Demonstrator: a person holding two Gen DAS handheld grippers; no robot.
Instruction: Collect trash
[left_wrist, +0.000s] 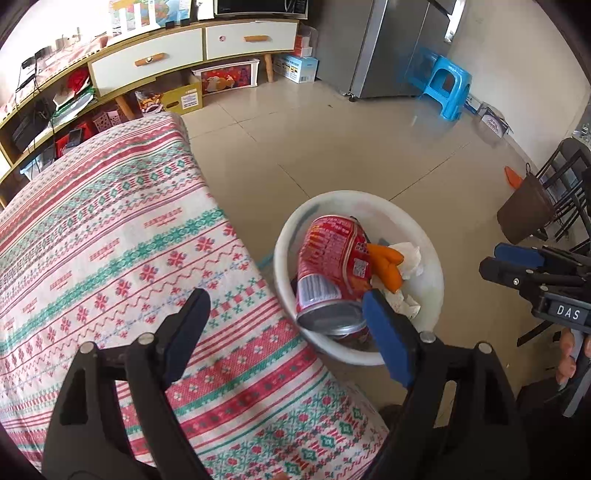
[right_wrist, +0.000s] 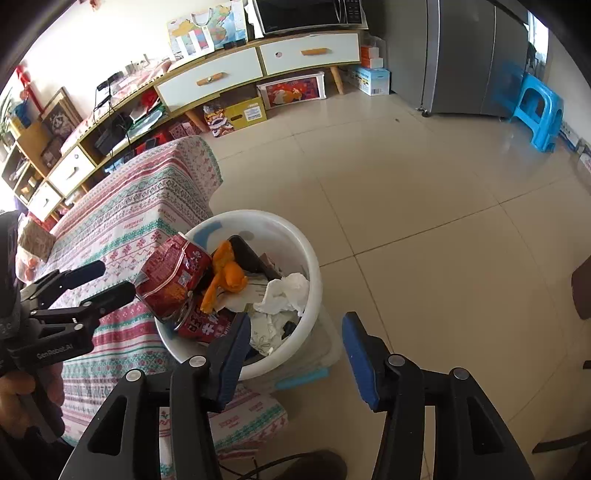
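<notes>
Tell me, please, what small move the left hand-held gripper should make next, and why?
Probably pull back: the left hand-held gripper is open and empty, and the red can already leans on the rim of the white bin, over the peel and tissue.

Patterned tablecloth (left_wrist: 110, 240), blue stool (left_wrist: 448, 86) beside grey fridge (left_wrist: 391, 48) (microwave (right_wrist: 306, 14) on the sideboard (right_wrist: 258, 61)).

Red can (left_wrist: 334, 271), dented, tilted, bottom end up, leaning on near rim of white bin (left_wrist: 430, 258), just ahead of left hand-held gripper (left_wrist: 291, 325). Behind it orange peel (left_wrist: 388, 264) and crumpled white tissue (right_wrist: 286, 293); second red can (right_wrist: 203, 325) beneath.
</notes>
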